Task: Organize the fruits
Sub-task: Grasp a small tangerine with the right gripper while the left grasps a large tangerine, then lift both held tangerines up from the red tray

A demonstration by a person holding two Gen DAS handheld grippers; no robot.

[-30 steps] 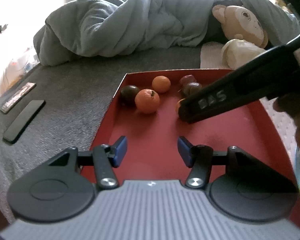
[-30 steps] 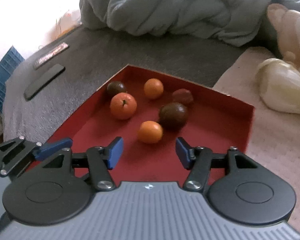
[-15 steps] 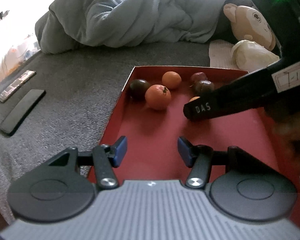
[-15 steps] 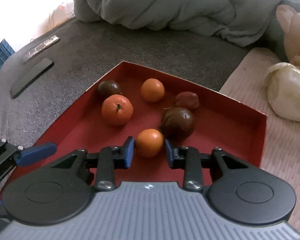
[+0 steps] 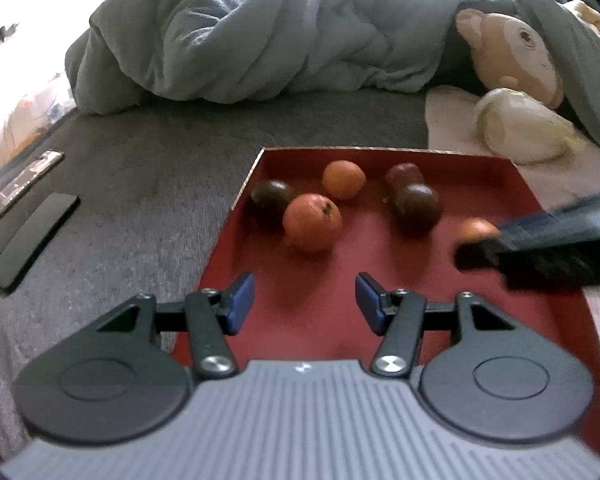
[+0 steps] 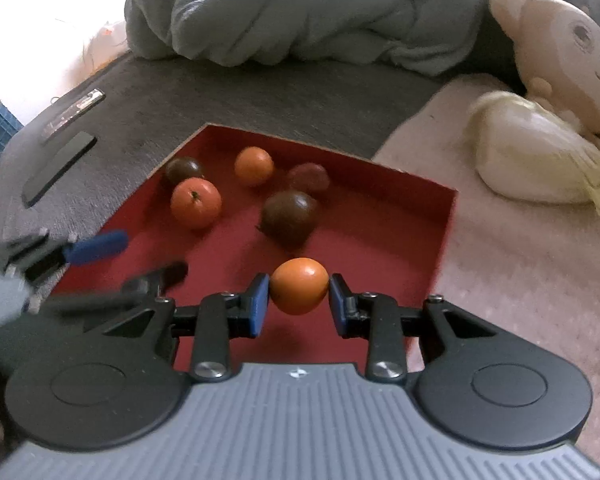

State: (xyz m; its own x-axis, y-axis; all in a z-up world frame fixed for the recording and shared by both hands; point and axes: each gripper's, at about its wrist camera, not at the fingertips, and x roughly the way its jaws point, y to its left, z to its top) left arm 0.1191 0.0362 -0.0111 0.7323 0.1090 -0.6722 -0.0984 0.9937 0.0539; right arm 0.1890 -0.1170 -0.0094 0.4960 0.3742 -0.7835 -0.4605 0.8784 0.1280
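Orange [image 6: 299, 291], clamped between right gripper [image 6: 299, 305] pads over red tray [image 6: 440, 248]; left gripper [image 5: 304, 303] apart, empty, above tray's near end; risk: round, smooth fruit may slip out and roll among remaining fruits if pinch sits off-centre.

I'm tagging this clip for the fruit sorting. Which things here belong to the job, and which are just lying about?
Job: red tray; small orange in the right gripper; orange fruits; dark fruits; left gripper.

Lying about: blanket; stuffed toy; cabbage; phone; remote.
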